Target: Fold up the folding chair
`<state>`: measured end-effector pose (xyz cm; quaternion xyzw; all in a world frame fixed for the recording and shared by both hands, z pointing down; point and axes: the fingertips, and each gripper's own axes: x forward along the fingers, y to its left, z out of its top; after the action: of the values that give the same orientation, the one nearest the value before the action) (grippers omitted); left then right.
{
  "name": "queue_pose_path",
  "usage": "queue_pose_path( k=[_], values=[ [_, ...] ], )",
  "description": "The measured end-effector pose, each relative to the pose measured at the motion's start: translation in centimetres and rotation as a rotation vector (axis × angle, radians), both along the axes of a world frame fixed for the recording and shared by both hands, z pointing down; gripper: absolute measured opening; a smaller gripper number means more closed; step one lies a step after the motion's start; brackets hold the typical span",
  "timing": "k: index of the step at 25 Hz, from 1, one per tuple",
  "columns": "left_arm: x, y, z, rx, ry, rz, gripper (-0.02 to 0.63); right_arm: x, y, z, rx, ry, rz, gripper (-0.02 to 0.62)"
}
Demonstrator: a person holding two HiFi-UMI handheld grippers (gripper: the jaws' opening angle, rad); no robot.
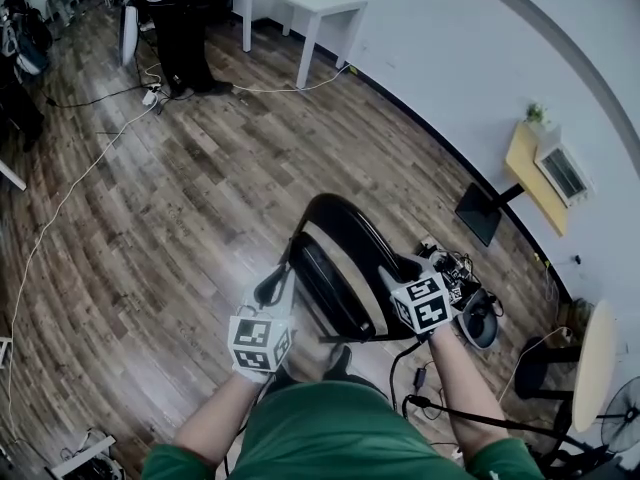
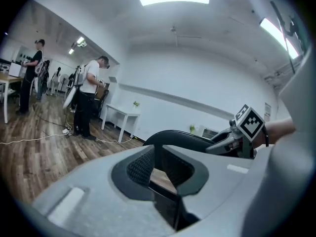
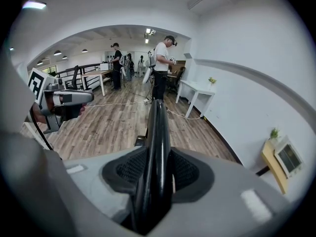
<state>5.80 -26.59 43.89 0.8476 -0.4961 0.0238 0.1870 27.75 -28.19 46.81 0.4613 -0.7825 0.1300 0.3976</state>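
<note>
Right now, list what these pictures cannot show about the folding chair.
- Feet of the folding chair: head view, hidden behind the person's green top.
- Its hinges: every view, black on black, too dark.
- Its lower frame: right gripper view, covered by the right gripper clamped on its tube.

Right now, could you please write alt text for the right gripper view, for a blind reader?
The right gripper is clamped on the black tube of a folding chair, which runs up the middle. Behind are a wooden floor, a white table by the wall and people standing; the left gripper shows at left.
</note>
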Motion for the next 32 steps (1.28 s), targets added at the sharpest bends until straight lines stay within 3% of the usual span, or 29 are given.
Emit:
queue_pose_path(
  k=[32],
  values=[
    [-2.4, 0.3, 3.4, -0.100, 0.040, -0.068, 0.051, 0.1, -0.4, 0.0, 0.004, 0.014, -0.003, 0.158]
  ],
)
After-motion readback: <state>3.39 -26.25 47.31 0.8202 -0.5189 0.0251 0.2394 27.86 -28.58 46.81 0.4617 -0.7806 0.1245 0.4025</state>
